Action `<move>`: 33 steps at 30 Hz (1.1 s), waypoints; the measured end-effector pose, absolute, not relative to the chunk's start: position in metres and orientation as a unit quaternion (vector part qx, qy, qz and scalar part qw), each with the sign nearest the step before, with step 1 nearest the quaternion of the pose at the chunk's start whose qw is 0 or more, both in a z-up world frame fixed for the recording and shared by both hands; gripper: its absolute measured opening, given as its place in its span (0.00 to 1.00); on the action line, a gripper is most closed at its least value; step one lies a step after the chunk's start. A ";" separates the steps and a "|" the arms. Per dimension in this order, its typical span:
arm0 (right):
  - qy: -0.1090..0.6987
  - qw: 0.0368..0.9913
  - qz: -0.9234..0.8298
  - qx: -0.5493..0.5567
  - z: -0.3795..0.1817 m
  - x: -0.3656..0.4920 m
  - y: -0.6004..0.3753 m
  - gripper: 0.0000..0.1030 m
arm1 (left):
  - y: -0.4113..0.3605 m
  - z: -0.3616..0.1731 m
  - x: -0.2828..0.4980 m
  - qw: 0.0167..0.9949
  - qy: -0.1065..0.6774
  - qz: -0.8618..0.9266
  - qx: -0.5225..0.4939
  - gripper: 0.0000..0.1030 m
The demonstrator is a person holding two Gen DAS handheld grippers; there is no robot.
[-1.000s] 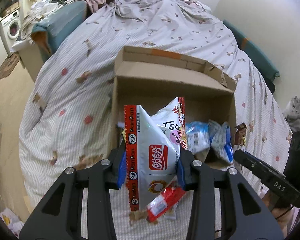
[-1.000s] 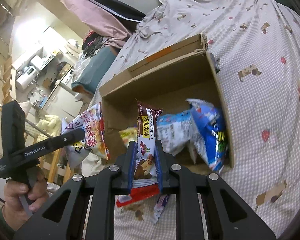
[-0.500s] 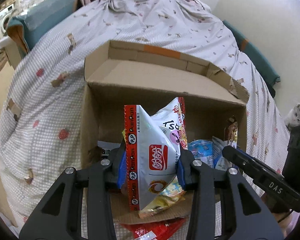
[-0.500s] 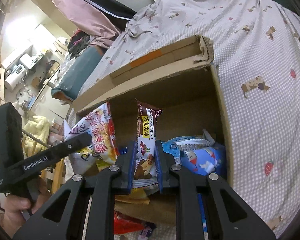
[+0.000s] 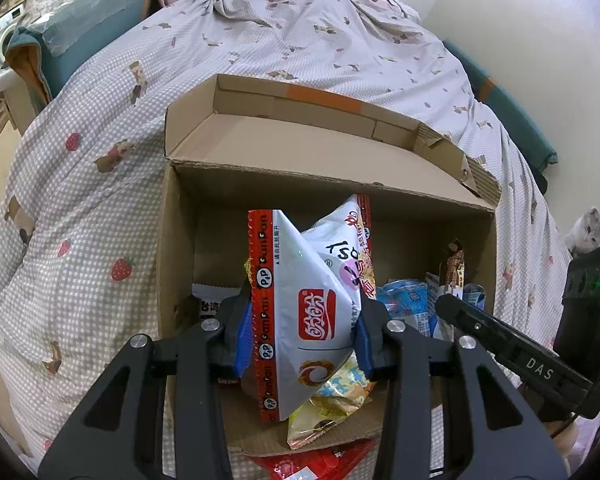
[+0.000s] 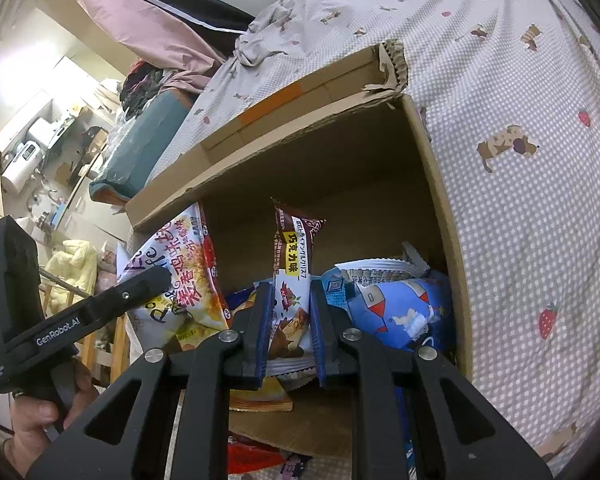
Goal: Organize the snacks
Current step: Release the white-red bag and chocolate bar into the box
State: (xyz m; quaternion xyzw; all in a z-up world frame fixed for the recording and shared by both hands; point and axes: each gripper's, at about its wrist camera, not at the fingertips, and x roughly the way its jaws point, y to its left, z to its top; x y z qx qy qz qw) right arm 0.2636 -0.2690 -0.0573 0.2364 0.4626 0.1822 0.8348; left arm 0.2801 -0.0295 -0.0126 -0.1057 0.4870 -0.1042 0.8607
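An open cardboard box [image 5: 308, 148] lies on the bed, its mouth facing me; it also shows in the right wrist view [image 6: 332, 160]. My left gripper [image 5: 302, 332] is shut on a white snack bag with a red edge [image 5: 300, 300], held at the box mouth. My right gripper [image 6: 288, 328] is shut on a brown chocolate snack pack [image 6: 294, 264], held inside the box mouth. Blue snack bags [image 6: 400, 308] lie in the box at the right. A yellow packet [image 5: 332, 404] lies on the front flap.
A red packet [image 5: 320, 464] lies on the bedspread in front of the box. The checked bedspread [image 5: 100, 200] surrounds the box. A cat [image 5: 588, 232] sits at the right. A teal cushion [image 5: 88, 16] lies at the far left.
Both grippers have moved forward with their snacks, from in front of the box to its mouth. The box fills more of both views.
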 end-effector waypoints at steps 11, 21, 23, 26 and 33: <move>0.447 0.839 0.181 0.252 -0.058 0.263 -0.271 0.22 | -0.033 -0.002 0.277 0.871 0.479 -0.090 -0.071 0.46; 0.430 0.840 0.188 0.272 -0.051 0.258 -0.277 0.56 | -0.034 0.006 0.270 0.885 0.457 -0.074 -0.049 0.77; 0.417 0.842 0.195 0.281 -0.046 0.256 -0.278 0.75 | -0.034 0.007 0.269 0.886 0.456 -0.072 -0.045 0.77; 0.415 0.845 0.198 0.271 -0.043 0.255 -0.276 0.76 | -0.034 0.007 0.266 0.888 0.452 -0.071 -0.040 0.77; 0.421 0.844 0.198 0.267 -0.042 0.256 -0.273 0.76 | -0.032 0.010 0.261 0.890 0.451 -0.055 -0.041 0.77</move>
